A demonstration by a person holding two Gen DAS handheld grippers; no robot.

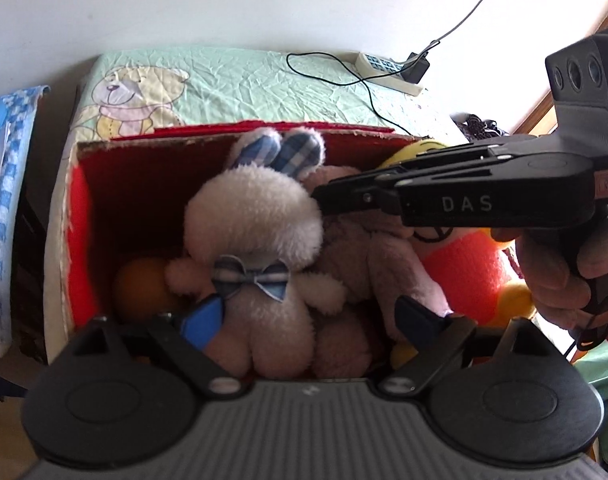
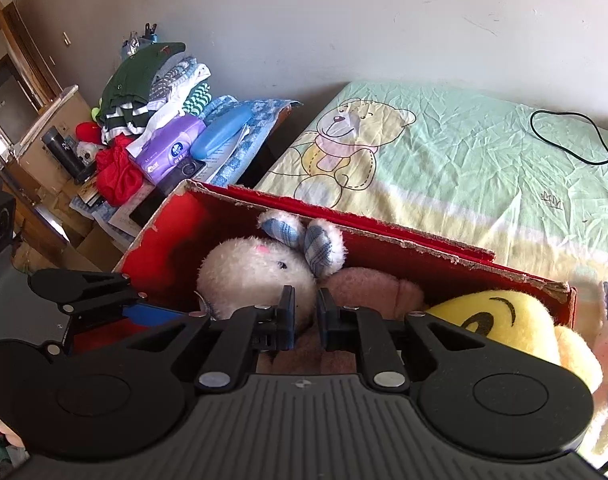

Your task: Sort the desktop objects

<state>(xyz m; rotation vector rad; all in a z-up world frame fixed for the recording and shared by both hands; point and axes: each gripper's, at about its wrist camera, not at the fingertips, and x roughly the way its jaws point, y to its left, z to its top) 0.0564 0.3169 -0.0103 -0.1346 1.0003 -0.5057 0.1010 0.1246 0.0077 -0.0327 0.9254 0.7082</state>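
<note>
Behind everything, a pale wall and a bed under a mint-green sheet [image 2: 463, 152] printed with a cartoon bear, and all the action is in the red cardboard box [image 1: 84, 200] sitting at its near edge.

Left gripper [image 1: 315, 320] first: its blue-padded fingers [image 1: 202, 320] are spread wide, one on either side of the white plush rabbit [image 1: 256, 240], at its lower body. The left pad looks to be touching the rabbit's flank, the right pad sits against the pink plush toy [image 1: 367, 264] just beside it. Nothing pinched yet!

Over to the right gripper [image 2: 304, 316]: fingers drawn nearly together, a narrow gap left between them, holding nothing that I can see, poised just behind the rabbit's head [image 2: 256, 268] and above that pink toy.

My read: the toys are being sorted into the box, and the rabbit is either just dropped or about to be seated. Next move, I'd say, calls for the left fingers to clear upward without snagging the fur.

Around the fingers, it's crowded. A yellow smiley plush [image 2: 503, 316] bulges over the box's right end, and an orange ball [image 1: 144, 288] is tucked low to the left of the left fingers. Farther off, a power strip [image 1: 387, 72] with its black cable lies on the bed, and folded clothes [image 2: 156, 80] are stacked beyond the box.
</note>
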